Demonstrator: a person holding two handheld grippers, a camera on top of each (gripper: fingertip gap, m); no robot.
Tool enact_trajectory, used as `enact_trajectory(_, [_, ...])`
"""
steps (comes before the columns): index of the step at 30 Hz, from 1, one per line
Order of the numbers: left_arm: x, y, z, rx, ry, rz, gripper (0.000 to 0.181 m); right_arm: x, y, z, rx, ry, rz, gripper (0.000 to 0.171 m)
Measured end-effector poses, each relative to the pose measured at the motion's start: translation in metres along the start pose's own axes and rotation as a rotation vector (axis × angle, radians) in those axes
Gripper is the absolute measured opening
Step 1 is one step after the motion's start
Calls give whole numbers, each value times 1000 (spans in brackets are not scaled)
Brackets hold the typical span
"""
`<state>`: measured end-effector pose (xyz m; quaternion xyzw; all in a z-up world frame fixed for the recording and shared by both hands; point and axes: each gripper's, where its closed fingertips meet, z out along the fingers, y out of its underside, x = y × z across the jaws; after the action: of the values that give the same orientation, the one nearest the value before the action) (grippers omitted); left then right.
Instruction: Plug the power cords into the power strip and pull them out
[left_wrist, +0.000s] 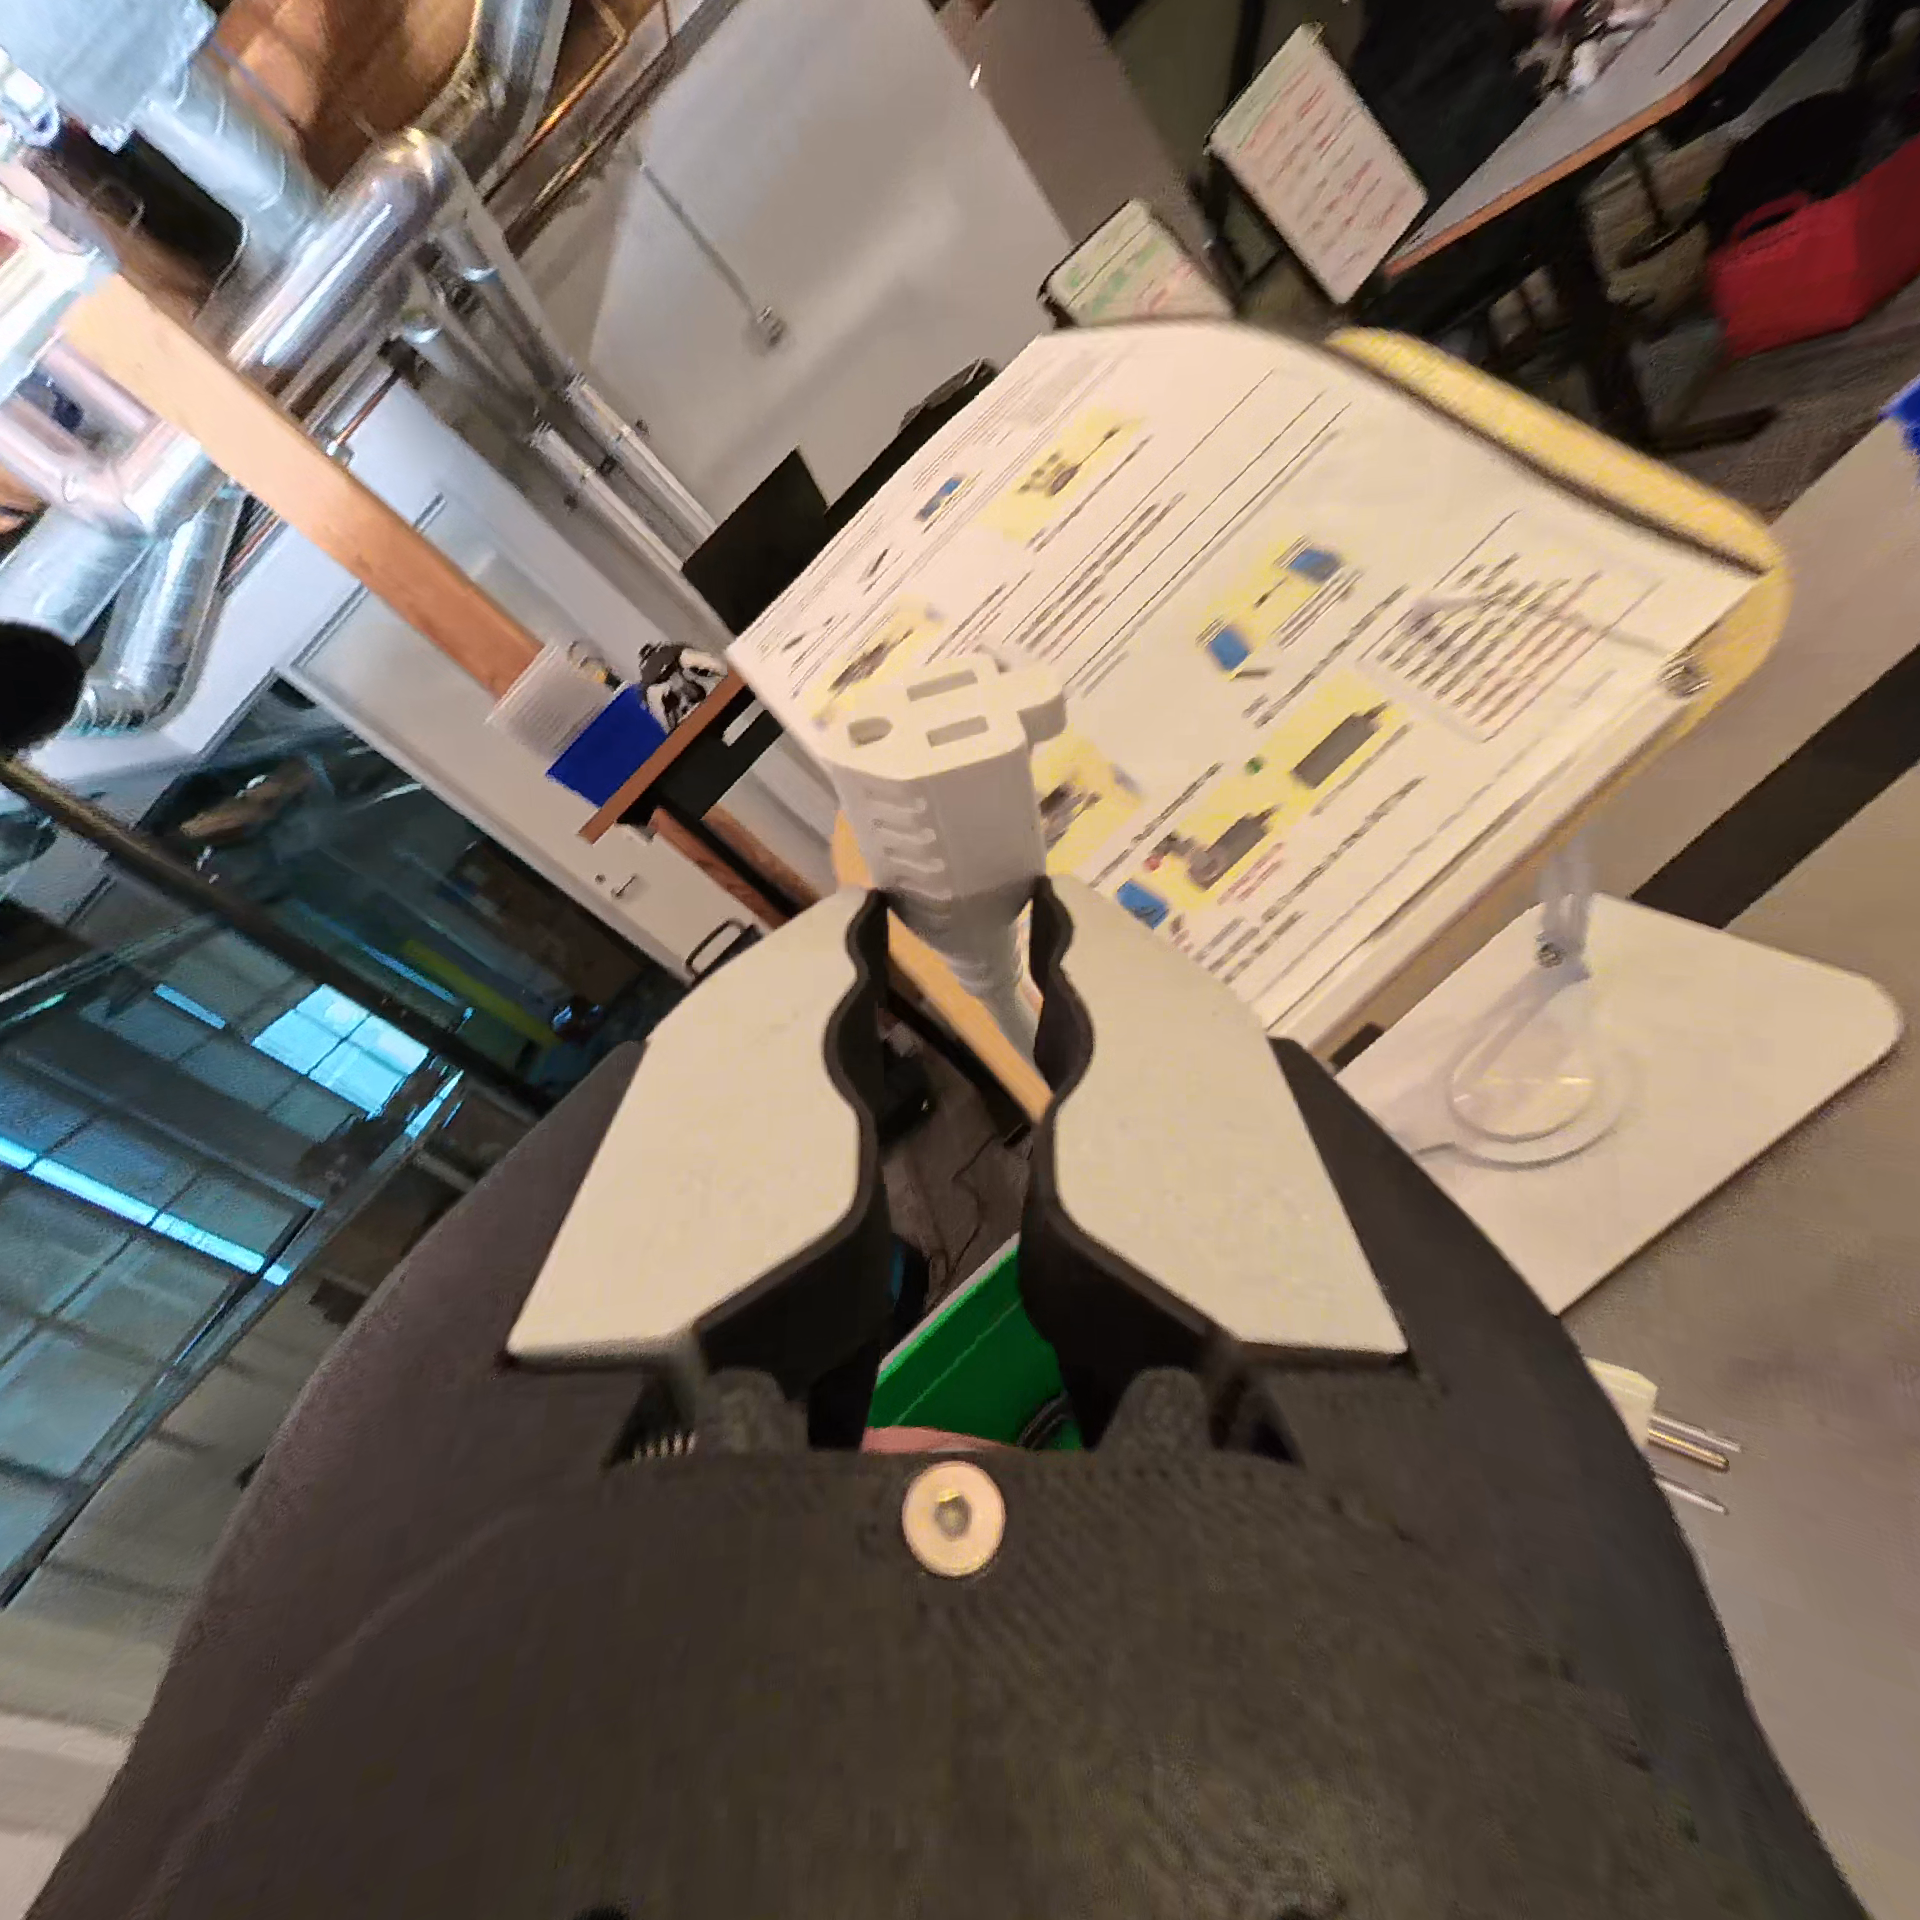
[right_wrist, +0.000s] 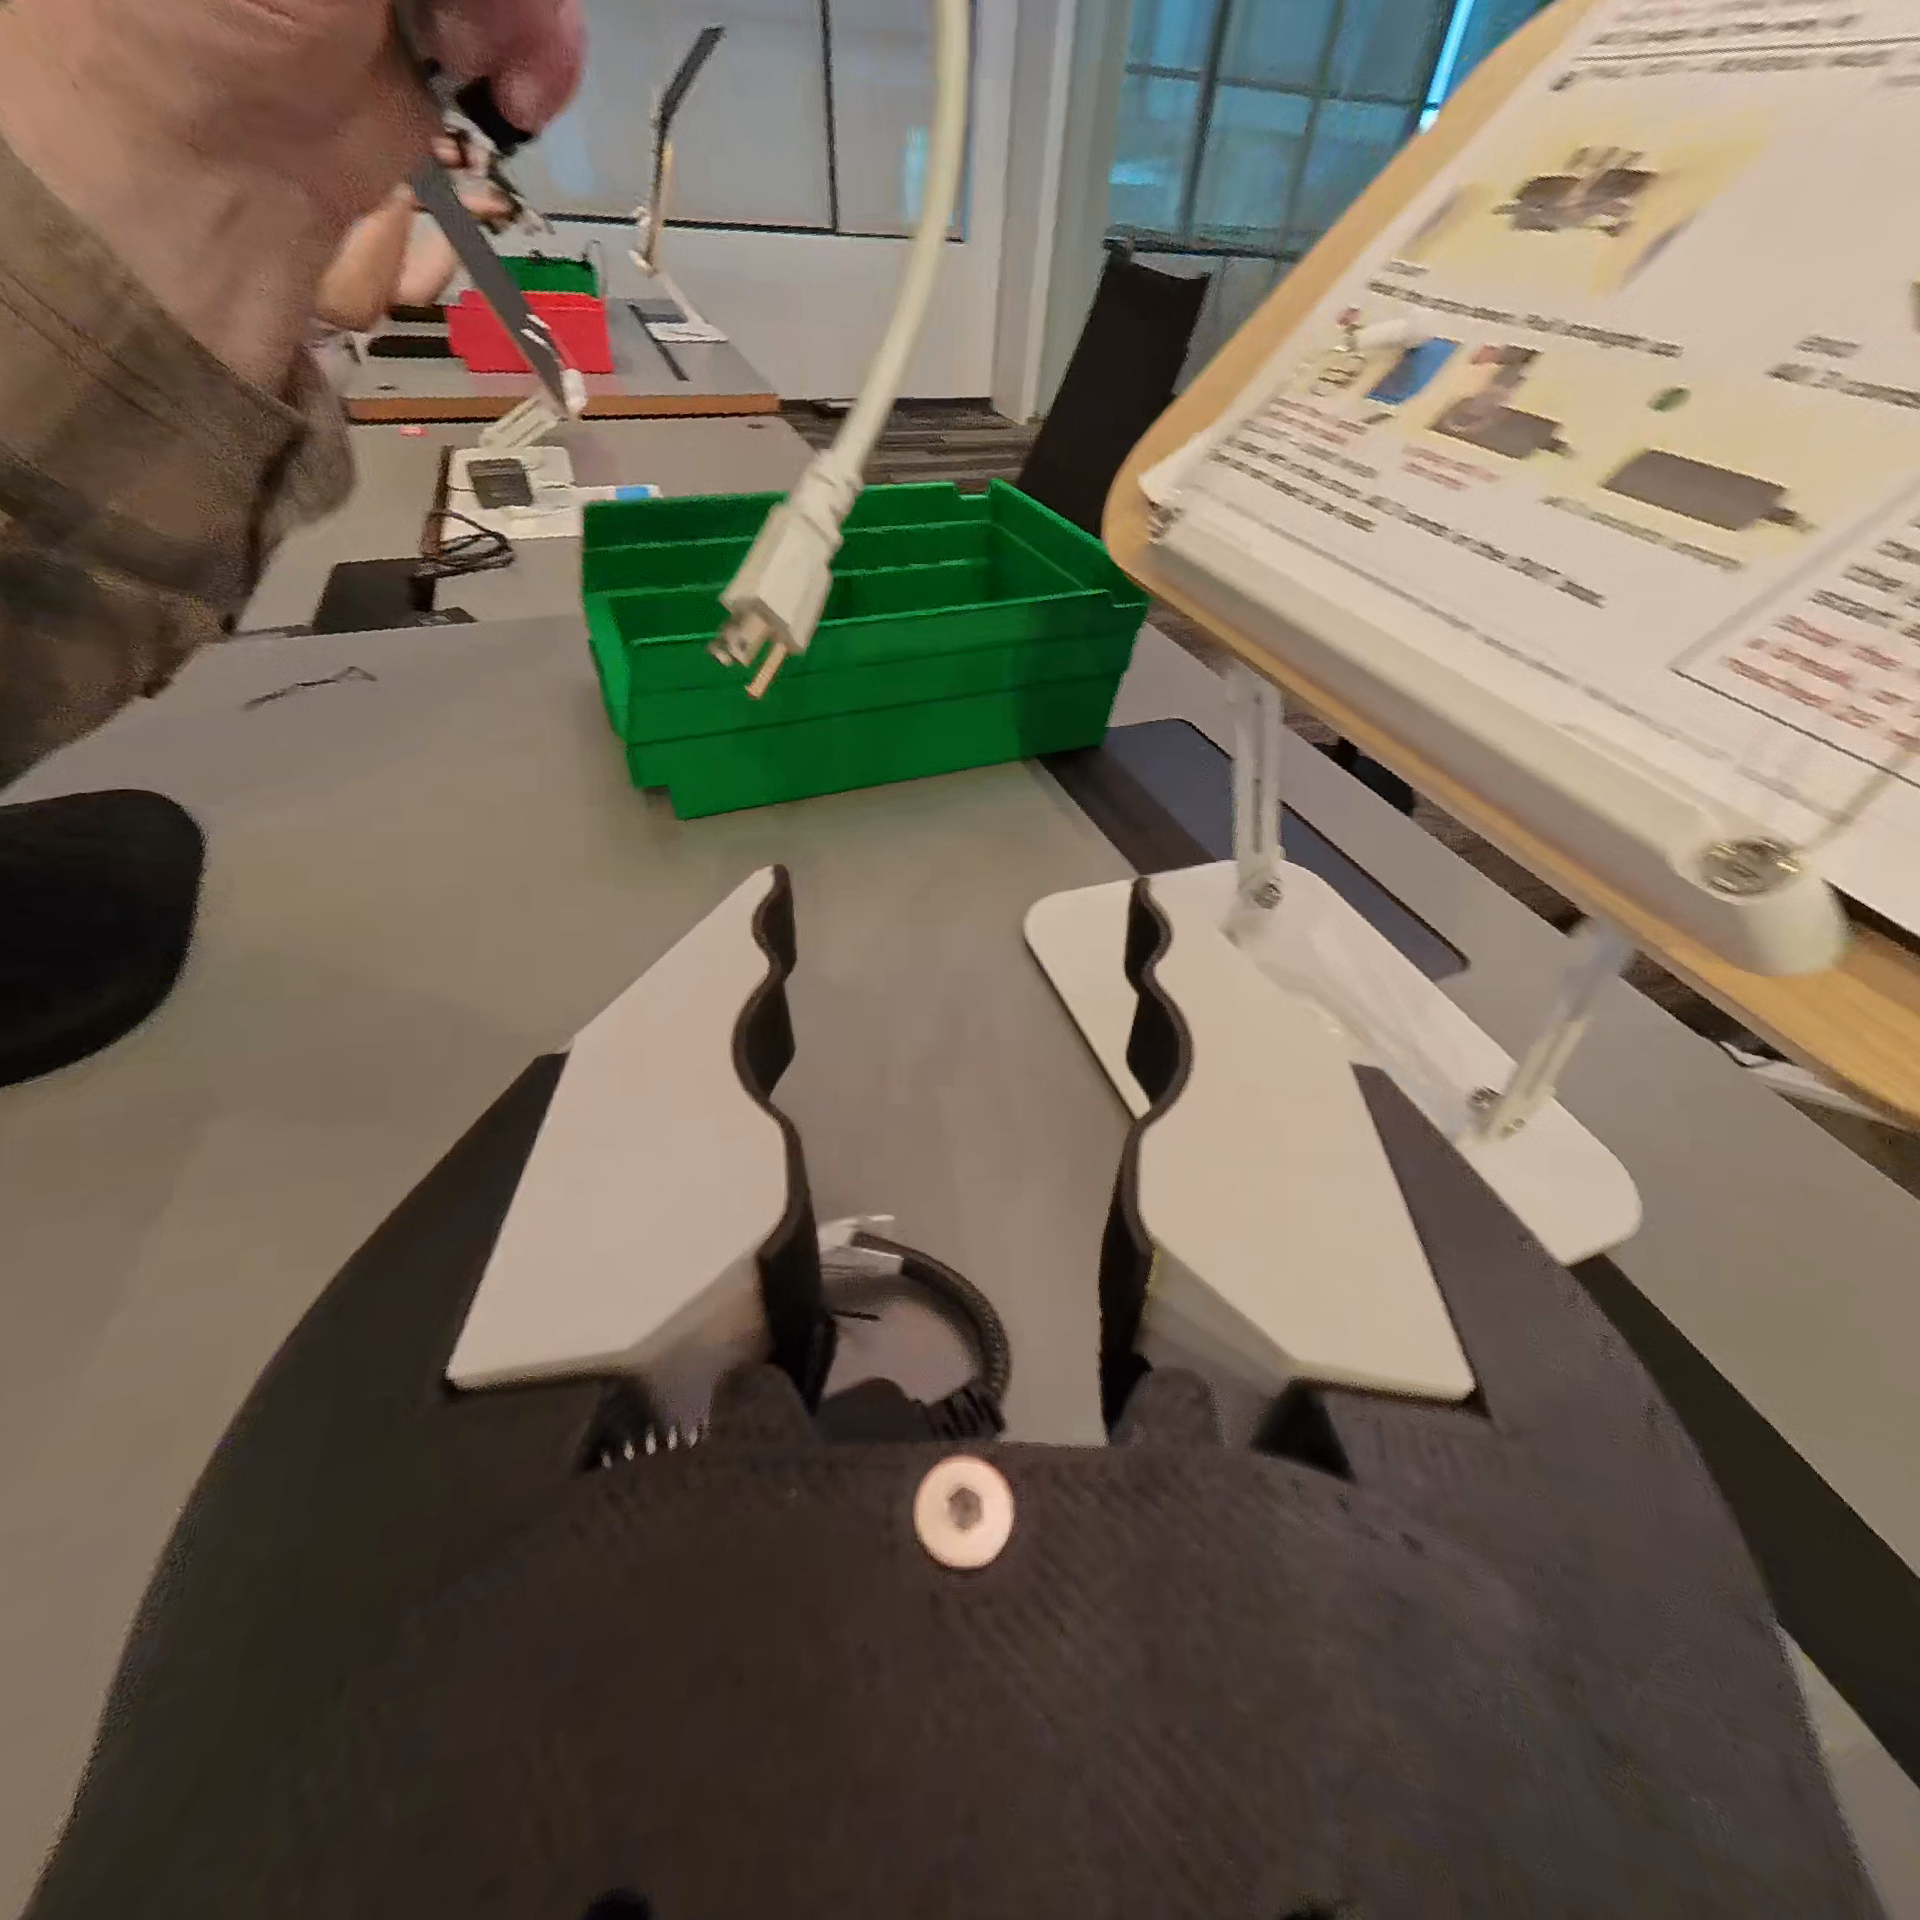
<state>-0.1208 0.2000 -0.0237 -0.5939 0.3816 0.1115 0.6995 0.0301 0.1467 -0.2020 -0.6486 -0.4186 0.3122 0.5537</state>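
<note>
Dangling white three-prong plug (right_wrist: 774, 582) is seen ahead of the empty, parted right gripper (right_wrist: 961, 997); the left gripper (left_wrist: 956, 935) is clamped on the white cord socket end (left_wrist: 940, 769).

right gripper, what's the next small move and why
Probably reach the open right gripper forward and up to close on the dangling white three-prong plug. Its jaws are empty and apart, while the left gripper is shut on the white socket end of a cord, held in the air.
</note>
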Motion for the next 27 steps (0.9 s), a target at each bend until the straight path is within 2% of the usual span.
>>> enact_trajectory(6, [74, -55, 0, 110, 119, 14, 25, -28, -5, 12, -34, -58, 20, 70])
enact_trajectory(13, [151, -111, -12, 234, 228, 68, 26, -43, 11, 23, -79, -132, 103, 59])
enact_trajectory(21, [184, -134, -28, 305, 275, 144, 26, -32, 11, 16, -8, -197, 255, 4])
enact_trajectory(27, [209, -148, -42, 349, 315, 225, 26, -28, 2, 8, 59, -224, 266, 0])
